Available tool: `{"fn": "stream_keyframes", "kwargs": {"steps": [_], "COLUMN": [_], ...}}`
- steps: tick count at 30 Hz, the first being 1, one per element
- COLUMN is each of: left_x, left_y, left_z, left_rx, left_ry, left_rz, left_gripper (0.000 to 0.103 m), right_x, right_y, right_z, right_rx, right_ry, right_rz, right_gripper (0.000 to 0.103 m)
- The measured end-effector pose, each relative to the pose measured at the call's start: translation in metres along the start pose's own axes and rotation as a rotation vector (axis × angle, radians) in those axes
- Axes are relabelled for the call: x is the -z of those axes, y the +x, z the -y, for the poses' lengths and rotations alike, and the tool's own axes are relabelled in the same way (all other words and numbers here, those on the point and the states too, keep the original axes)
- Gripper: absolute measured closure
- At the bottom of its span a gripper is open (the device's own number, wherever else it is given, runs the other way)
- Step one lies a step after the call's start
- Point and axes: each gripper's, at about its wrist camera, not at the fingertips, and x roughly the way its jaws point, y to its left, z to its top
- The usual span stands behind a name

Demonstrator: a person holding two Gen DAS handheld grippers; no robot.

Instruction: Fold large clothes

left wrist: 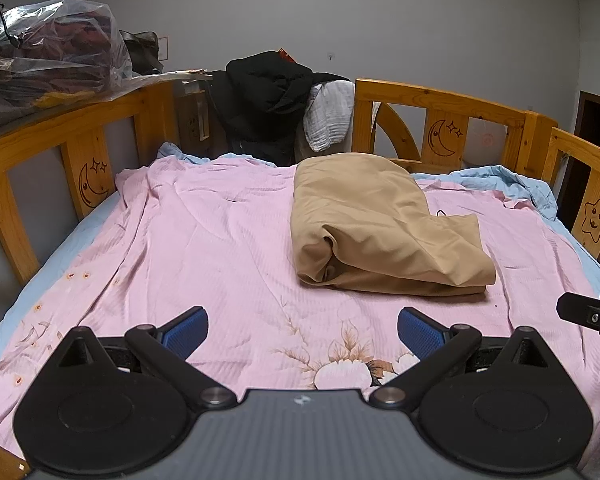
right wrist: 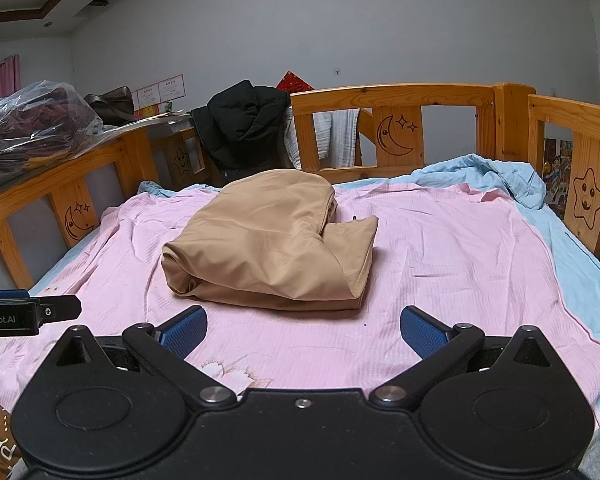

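Note:
A tan garment (left wrist: 384, 224) lies folded into a thick bundle on the pink sheet (left wrist: 220, 248), right of centre in the left wrist view and in the middle in the right wrist view (right wrist: 272, 240). My left gripper (left wrist: 303, 330) is open and empty, held above the sheet in front of the bundle and a little to its left. My right gripper (right wrist: 303, 330) is open and empty, just in front of the bundle's near edge. Each gripper shows at the edge of the other's view, the right one (left wrist: 592, 314) and the left one (right wrist: 24, 314).
A wooden bed rail (left wrist: 440, 100) with moon and star carvings surrounds the bed. A black coat (left wrist: 268, 92) and a grey cloth (left wrist: 328, 116) hang over the far rail. A plastic bag of clothes (left wrist: 48, 52) sits at the far left. A blue blanket (right wrist: 492, 176) is bunched at the far right.

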Motion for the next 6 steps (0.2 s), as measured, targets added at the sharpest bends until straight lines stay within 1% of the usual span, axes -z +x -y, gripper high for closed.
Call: {"fn": "stream_keyframes", "kwargs": {"steps": [6], "left_x": [-0.0002], "left_y": [-0.0005], "left_z": [0.0004], "left_rx": [-0.003], "left_ry": [0.004], "left_rz": [-0.004], "left_gripper": [0.001], "right_x": [0.0001], "right_y": [0.0000], "right_z": [0.0005], "right_rx": [-0.001], "right_ry": [0.000], "right_rz": [-0.001], "right_gripper": [0.001]}}
